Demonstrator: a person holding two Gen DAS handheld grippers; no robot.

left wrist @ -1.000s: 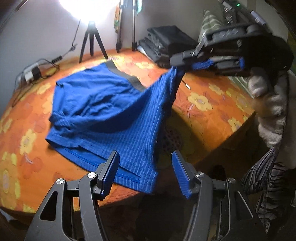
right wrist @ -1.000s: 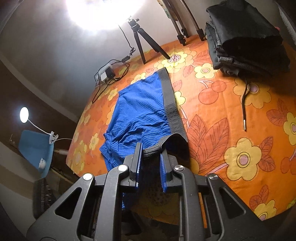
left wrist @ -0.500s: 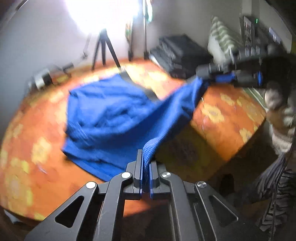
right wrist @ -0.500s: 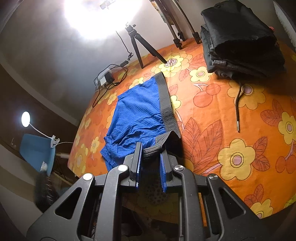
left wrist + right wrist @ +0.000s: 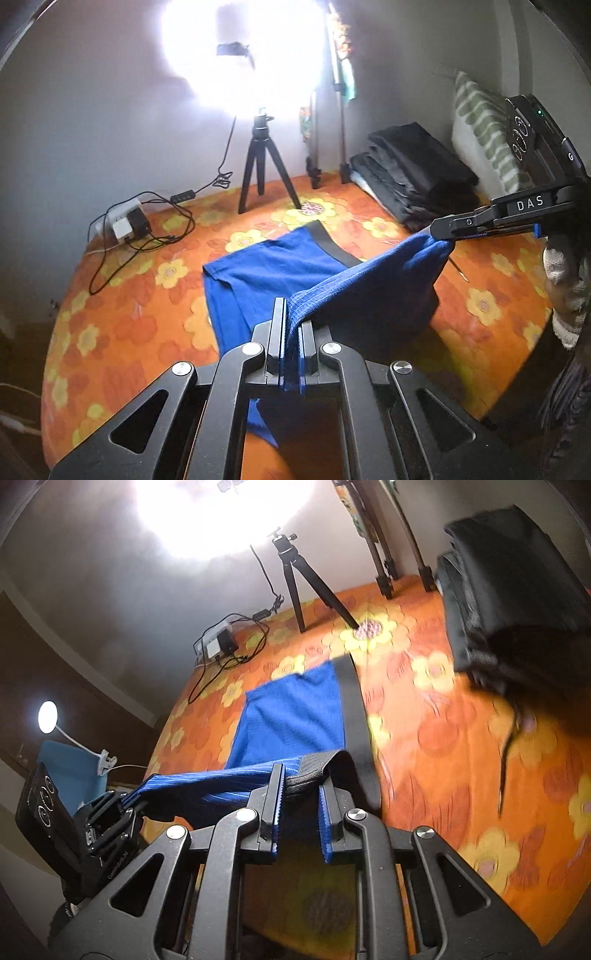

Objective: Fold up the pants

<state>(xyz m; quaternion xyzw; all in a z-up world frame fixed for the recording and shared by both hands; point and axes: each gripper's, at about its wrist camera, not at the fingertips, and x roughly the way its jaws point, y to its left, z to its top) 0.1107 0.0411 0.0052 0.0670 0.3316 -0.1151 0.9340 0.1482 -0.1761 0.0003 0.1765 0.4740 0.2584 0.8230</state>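
Note:
Blue pants (image 5: 280, 266) with a dark grey waistband (image 5: 351, 705) lie partly on the orange flowered table (image 5: 122, 317). My left gripper (image 5: 292, 332) is shut on the blue hem edge and holds it raised. My right gripper (image 5: 301, 790) is shut on the waistband corner and holds it above the table; it also shows at the right in the left wrist view (image 5: 443, 230). The cloth hangs stretched between the two grippers. The left gripper shows at the lower left in the right wrist view (image 5: 129, 801).
A stack of folded dark clothes (image 5: 413, 170) sits at the back right. A small tripod (image 5: 262, 166) with a bright lamp stands at the back. A power adapter with cables (image 5: 129, 225) lies back left. A thin black cable (image 5: 509, 746) lies near the dark stack.
My left gripper went from open to shut on the hem and has lifted it. Both grippers have raised the near edge, so the cloth now hangs between them.

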